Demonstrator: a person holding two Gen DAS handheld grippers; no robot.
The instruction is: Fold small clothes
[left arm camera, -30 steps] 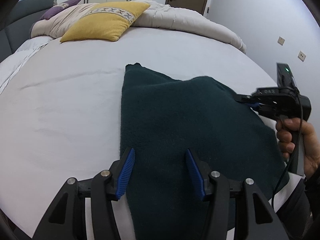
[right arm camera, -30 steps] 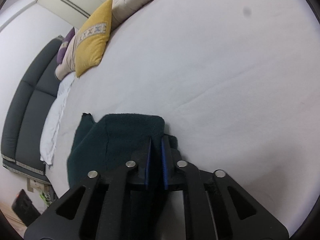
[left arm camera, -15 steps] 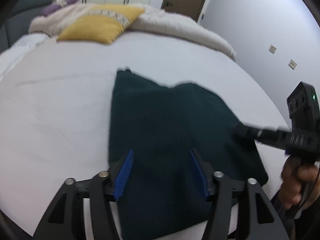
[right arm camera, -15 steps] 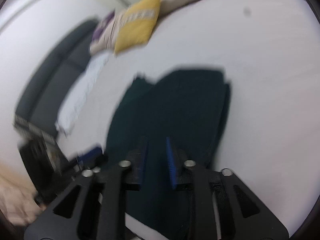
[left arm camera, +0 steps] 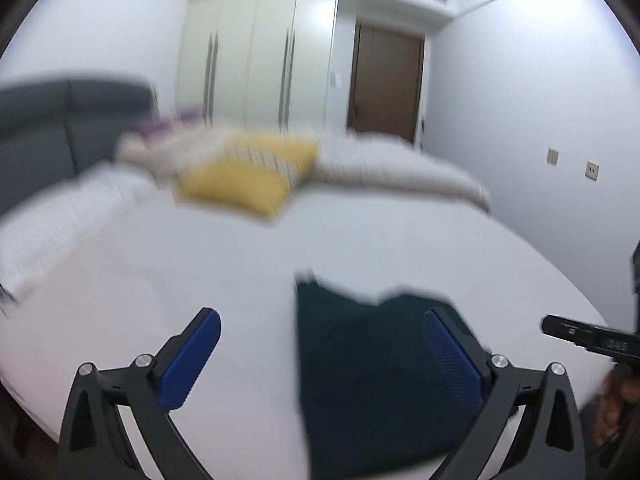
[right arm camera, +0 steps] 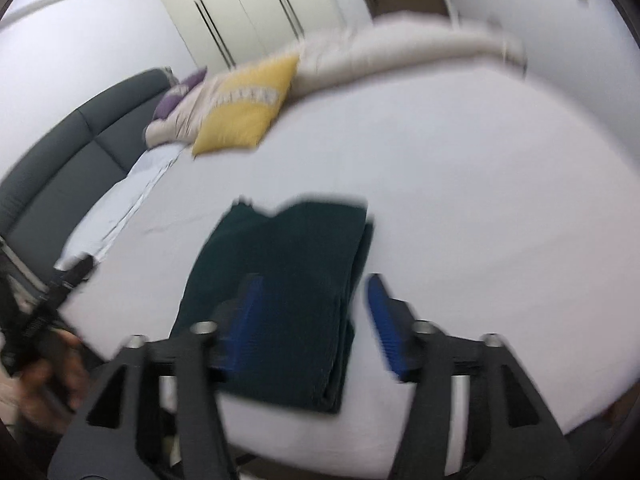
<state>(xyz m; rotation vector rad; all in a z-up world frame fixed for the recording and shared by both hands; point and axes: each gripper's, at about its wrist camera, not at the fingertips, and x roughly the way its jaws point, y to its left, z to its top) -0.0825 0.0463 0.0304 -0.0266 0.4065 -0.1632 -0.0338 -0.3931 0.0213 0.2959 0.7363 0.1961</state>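
A dark green folded garment (left arm camera: 360, 364) lies flat near the front edge of the white bed; it also shows in the right wrist view (right arm camera: 288, 284). My left gripper (left arm camera: 320, 356) is open wide and empty, raised above the garment's left edge. My right gripper (right arm camera: 316, 320) is open and empty, hovering above the garment's right side. The right gripper's body (left arm camera: 588, 336) shows at the right of the left wrist view. Both views are motion-blurred.
The white bed (right arm camera: 460, 184) stretches ahead. A yellow pillow (left arm camera: 248, 176) and a beige duvet (right arm camera: 400, 44) lie at its far end. A dark grey headboard (right arm camera: 72, 140) stands on the left. Wardrobes (left arm camera: 256, 60) and a brown door (left arm camera: 384, 84) are behind.
The right gripper has let go of the garment's edge, opened and pulled back. The left gripper has opened wider and lifted up and back. The garment stays folded on the bed.
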